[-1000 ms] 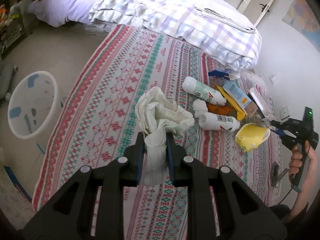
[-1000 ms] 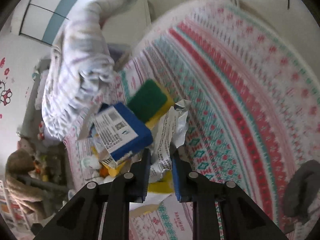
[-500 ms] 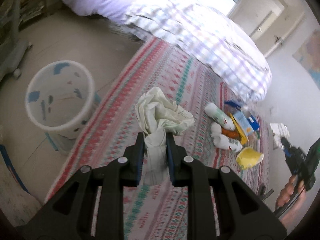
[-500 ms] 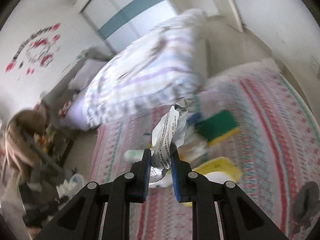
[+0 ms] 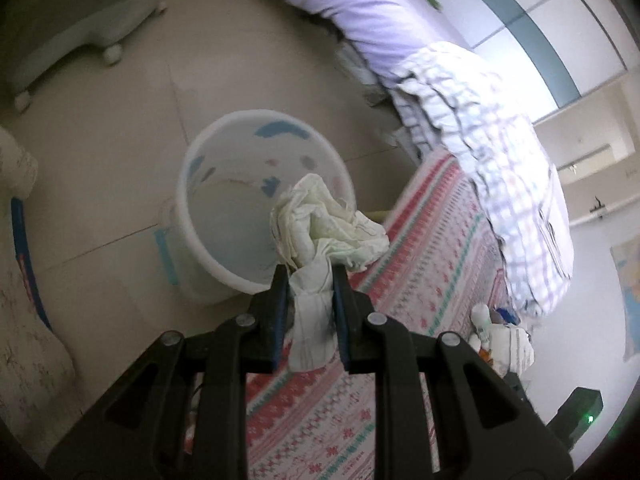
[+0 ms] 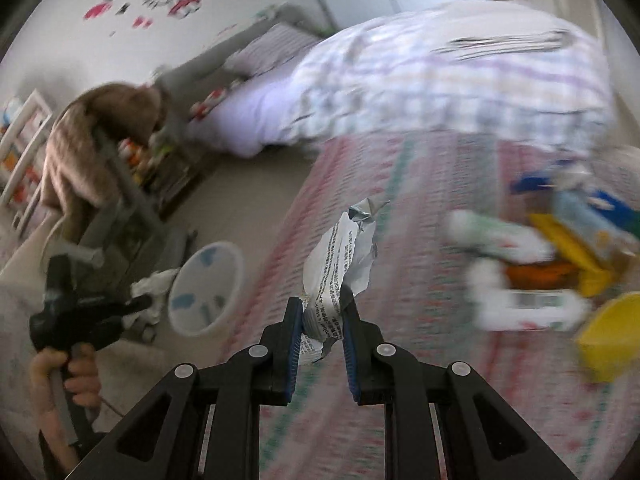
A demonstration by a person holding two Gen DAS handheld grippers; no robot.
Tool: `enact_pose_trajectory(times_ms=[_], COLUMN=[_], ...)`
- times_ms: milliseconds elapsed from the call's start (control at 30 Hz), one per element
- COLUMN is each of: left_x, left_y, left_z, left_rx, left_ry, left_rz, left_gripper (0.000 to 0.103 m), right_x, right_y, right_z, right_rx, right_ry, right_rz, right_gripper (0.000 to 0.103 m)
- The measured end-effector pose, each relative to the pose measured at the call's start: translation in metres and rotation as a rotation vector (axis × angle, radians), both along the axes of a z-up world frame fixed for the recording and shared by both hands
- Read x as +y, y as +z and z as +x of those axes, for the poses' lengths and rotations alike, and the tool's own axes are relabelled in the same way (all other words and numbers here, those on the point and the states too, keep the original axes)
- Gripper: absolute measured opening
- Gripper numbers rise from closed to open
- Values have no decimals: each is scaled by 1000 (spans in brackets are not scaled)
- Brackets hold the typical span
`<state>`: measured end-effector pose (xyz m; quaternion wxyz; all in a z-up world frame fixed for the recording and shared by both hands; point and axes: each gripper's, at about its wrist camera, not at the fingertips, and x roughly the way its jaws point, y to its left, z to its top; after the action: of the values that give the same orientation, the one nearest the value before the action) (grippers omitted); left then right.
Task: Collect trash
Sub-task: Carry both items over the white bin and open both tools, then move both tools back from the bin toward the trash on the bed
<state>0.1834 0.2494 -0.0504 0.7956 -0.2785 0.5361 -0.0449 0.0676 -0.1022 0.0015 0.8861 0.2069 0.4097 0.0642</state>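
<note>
Left wrist view: left hand-held gripper (image 5: 308, 280) clamps crumpled tissue (image 5: 326, 224) above the bin (image 5: 192, 216), right hand-held gripper (image 6: 320, 308) pinches a wrapper (image 6: 340, 256), bottles (image 6: 496, 236) beyond the bin remain uncollected.

A red, teal and white patterned mat (image 5: 420, 280) is covering the beige floor (image 5: 120, 152), with a white bin (image 5: 188, 216) splashed in blue and pink standing beside it. A cream crumpled cloth (image 5: 320, 224) is showing pale against the black left gripper (image 5: 309, 280), while a silvery white wrapper (image 6: 340, 264) printed with black text is sitting between the blue-padded black fingers of the right gripper (image 6: 320, 312). A lilac and white checked quilt (image 5: 500, 152) is lying by a plain lavender sheet (image 5: 380, 12), and yellow, orange and blue litter (image 6: 572, 240) is blurring together on the mat.
</note>
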Motion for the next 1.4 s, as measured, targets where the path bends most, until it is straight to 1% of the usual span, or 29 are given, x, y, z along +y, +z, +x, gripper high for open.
enact_pose_trajectory(times_ms=[33,100,133,233,267,300,367,400,433,467,500,533,633,767,800,867,967,1033,1167,1233,1300,1333,1400], left_x=[1,4,5,12,12,15,16,18,18,19,20,22,35,61,66,72,73,69,53,40,24,16,-4], left_y=[-3,-9,-11,-14,-15,-15,-16,-17,-17,-18,-17,-15,-10,-15,-16,-16,-13,-10,-2,6,21,28,42], left_z=[3,9,11,19,21,24,29,32,34,36,36,35,30,19,16,11,5,2,-4,-15,-32,-37,-49], left_rx=[9,26,30,35,34,31,26,24,25,29,27,20,1,26,36,44,41,36,23,17,-21,-43,-89], left_ry=[3,17,21,30,38,42,53,56,58,56,61,72,121,232,260,293,289,276,224,200,178,162,112], left_rz=[-13,-35,-38,-60,-65,-65,-63,-64,-67,-74,-86,-92,-90,-145,-142,-127,-124,-104,-52,-23,15,28,58], left_gripper=[23,23,23,23,23,24,24,28,41,49,62,64,64,64,64,64,64,64,64,64,64,64,64], right_x=[10,41,51,92,106,113,134,141,147,155,161,170,186,205,206,213,214,210,192,179,164,150,131], right_y=[0,-4,-4,-10,-13,-14,-18,-20,-21,-22,-24,-26,-30,-39,-40,-43,-44,-43,-39,-35,-31,-25,-16], right_z=[3,23,25,49,60,59,73,78,84,92,96,105,118,135,135,142,145,141,123,112,100,90,76], right_rx=[1,9,10,26,34,35,44,47,52,55,58,62,66,70,71,74,73,66,65,67,68,66,56], right_ry=[11,58,70,129,156,167,199,208,217,227,234,247,269,301,307,330,330,327,322,307,297,284,269], right_rz=[2,17,17,3,-1,-2,-15,-19,-20,-24,-28,-36,-61,-81,-81,-64,-51,-34,-41,-47,-44,-47,-50], right_gripper=[20,20,20,20,20,20,20,20,21,21,22,23,23,23,25,33,41,47,49,49,50,50,52])
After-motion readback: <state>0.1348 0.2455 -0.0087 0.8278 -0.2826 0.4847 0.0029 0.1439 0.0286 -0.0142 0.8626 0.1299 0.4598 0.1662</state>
